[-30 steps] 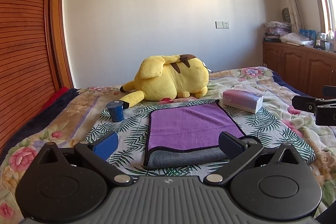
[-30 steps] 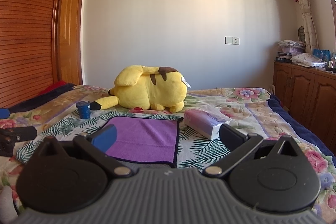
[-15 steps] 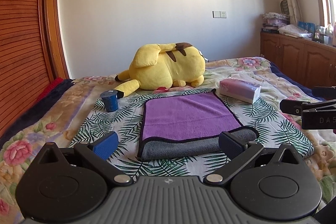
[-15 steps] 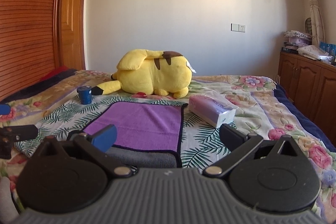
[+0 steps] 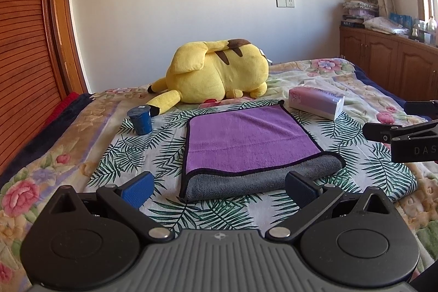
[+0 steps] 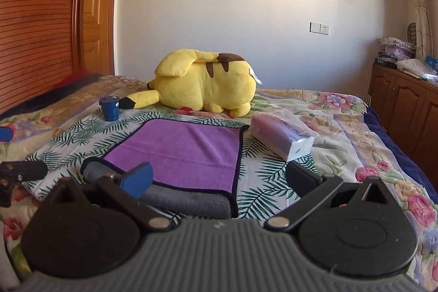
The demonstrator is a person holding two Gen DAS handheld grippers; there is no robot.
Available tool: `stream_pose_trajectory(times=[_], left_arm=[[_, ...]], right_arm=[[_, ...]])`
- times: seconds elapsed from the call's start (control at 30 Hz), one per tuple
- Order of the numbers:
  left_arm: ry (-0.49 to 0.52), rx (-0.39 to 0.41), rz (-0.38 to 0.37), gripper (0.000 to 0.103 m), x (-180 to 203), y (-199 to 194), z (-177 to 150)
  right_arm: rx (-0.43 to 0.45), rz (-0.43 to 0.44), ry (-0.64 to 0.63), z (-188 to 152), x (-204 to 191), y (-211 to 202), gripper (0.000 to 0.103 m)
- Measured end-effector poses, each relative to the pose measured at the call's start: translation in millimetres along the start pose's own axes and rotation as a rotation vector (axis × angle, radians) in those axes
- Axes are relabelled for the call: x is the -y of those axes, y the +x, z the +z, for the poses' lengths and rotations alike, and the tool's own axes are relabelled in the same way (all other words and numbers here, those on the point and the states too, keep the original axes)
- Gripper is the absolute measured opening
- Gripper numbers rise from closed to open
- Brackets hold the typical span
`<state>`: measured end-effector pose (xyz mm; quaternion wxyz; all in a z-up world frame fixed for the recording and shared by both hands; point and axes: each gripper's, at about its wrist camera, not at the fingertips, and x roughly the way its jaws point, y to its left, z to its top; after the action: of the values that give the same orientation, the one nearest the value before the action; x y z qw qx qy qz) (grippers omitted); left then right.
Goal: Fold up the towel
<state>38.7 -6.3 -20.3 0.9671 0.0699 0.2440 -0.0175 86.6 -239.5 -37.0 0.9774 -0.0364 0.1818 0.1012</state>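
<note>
A towel [image 5: 246,138], purple on top and grey underneath with a black hem, lies folded flat on the bed; its grey fold edge faces me. It also shows in the right wrist view [image 6: 186,152]. My left gripper [image 5: 219,186] is open and empty, held just short of the towel's near edge. My right gripper [image 6: 219,178] is open and empty, near the towel's near right corner. The right gripper shows at the right edge of the left wrist view [image 5: 402,138]; the left one shows at the left edge of the right wrist view [image 6: 19,174].
A yellow plush toy [image 5: 216,78] lies behind the towel. A blue cup [image 5: 141,119] stands to the towel's left and a tissue pack [image 5: 317,101] to its right. A wooden wardrobe [image 5: 24,51] is on the left, cabinets [image 5: 388,59] on the right.
Both grippers have pulled back and tilted a little, so the towel sits slightly farther and higher in view. The towel has not moved. Both grippers stay open.
</note>
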Motion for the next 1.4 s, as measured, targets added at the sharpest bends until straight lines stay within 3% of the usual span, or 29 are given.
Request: stream_pose_trajectory(times=[0.23, 0.33, 0.9, 1.23, 1.4], left_arm=[[-0.010, -0.020, -0.009, 0.086, -6, 13, 6], [-0.027, -0.030, -0.014, 0.086, -11, 21, 9], [-0.033, -0.089, -0.026, 0.084, -24, 58, 19], [-0.009, -0.125, -0.019, 0.079, -36, 92, 21], [-0.007, -0.153, -0.031, 0.070, -44, 108, 20]], right_arm=[[-0.020, 0.010, -0.013, 2, 1, 11, 0.101], [-0.038, 0.018, -0.014, 2, 3, 17, 0.092], [-0.140, 0.049, -0.033, 1, 8, 60, 0.086], [-0.204, 0.068, -0.037, -2, 14, 86, 0.085], [-0.225, 0.082, -0.029, -4, 16, 95, 0.085]])
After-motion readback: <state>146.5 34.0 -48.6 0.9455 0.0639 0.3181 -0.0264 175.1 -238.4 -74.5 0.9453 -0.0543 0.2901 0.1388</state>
